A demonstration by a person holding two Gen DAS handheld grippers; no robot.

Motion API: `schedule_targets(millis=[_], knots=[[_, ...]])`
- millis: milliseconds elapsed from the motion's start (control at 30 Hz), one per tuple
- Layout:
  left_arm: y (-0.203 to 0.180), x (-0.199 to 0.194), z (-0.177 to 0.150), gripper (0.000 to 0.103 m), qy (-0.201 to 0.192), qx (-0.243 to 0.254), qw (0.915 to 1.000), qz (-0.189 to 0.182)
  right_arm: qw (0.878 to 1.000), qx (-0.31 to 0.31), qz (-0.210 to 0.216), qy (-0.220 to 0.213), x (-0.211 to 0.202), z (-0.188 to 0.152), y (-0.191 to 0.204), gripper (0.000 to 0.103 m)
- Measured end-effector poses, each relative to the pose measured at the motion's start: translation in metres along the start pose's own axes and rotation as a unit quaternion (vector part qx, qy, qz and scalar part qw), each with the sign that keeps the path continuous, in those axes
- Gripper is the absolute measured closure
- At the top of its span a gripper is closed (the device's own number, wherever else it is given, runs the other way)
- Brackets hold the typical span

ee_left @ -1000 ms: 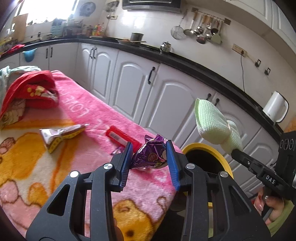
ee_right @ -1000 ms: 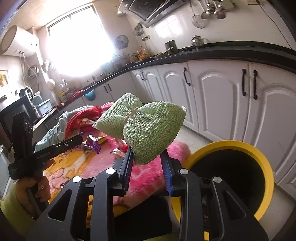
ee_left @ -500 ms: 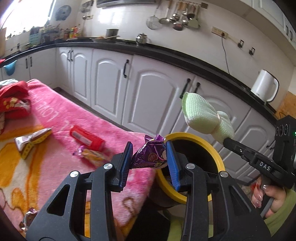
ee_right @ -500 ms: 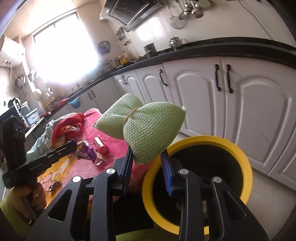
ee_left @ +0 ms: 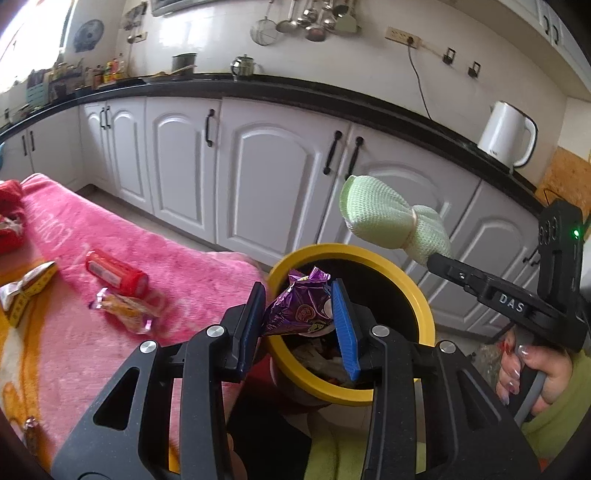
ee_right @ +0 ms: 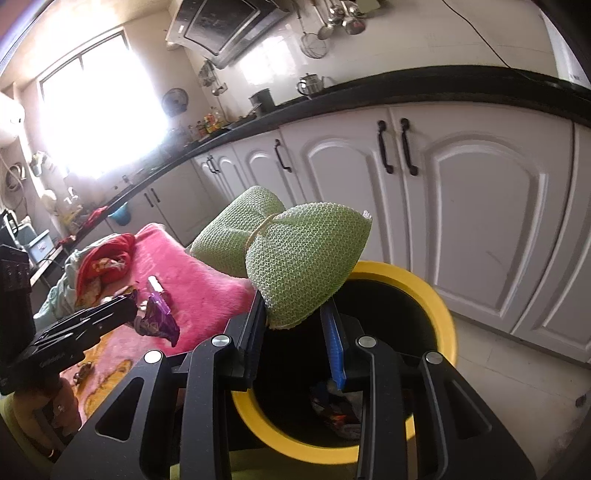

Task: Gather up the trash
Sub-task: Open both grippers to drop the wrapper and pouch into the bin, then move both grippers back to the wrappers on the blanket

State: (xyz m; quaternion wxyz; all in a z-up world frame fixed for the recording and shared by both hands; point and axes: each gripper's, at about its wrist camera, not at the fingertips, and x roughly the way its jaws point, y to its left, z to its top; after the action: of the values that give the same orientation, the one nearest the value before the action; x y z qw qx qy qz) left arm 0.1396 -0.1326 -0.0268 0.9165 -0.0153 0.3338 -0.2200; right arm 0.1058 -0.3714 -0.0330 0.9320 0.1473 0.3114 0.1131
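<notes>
Where bin rim [ee_left: 421,302] curves, wrapper [ee_left: 299,308] overhead

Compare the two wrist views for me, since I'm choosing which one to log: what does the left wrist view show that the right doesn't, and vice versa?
Only the left wrist view shows the white kettle on the counter, the red packet on the pink blanket, and the left tool gripping the purple wrapper head-on. Only the right wrist view shows the bright window and the range hood. Both show the yellow-rimmed bin, the green mesh sponge held in the right tool, and the white cabinets.
</notes>
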Motion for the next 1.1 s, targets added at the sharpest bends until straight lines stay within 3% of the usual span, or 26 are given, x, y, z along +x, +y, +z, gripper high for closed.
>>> schedule_targets(millis=[400,767,867,900,967,1033,1100], knots=[[-0.026,0.036,-0.014,0.073,0.035,0.030,0.9987,-0.021,0.998,0.028,-0.036,0.042,0.016,-0.020,-0.037,0.074],[-0.026,0.056,-0.024,0.071,0.061,0.024,0.9974,-0.029,0.994,0.065,-0.050,0.073,0.030,-0.033,-0.059,0.071],[-0.024,0.059,-0.024,0.065,0.064,0.013,0.9972,-0.036,0.993,0.070,-0.054,0.073,0.030,-0.034,-0.061,0.068],[-0.024,0.059,-0.024,0.060,0.062,0.010,0.9972,-0.040,0.993,0.073,-0.057,0.071,0.029,-0.034,-0.062,0.063],[-0.023,0.059,-0.023,0.048,0.061,0.005,0.9971,-0.046,0.993,0.076,-0.060,0.067,0.028,-0.033,-0.064,0.062],[-0.023,0.058,-0.023,0.045,0.058,0.002,0.9970,-0.051,0.993,0.076,-0.066,0.062,0.027,-0.031,-0.065,0.059],[-0.022,0.057,-0.022,0.033,0.056,0.001,0.9972,-0.049,0.993,0.078,-0.070,0.055,0.024,-0.030,-0.065,0.056]])
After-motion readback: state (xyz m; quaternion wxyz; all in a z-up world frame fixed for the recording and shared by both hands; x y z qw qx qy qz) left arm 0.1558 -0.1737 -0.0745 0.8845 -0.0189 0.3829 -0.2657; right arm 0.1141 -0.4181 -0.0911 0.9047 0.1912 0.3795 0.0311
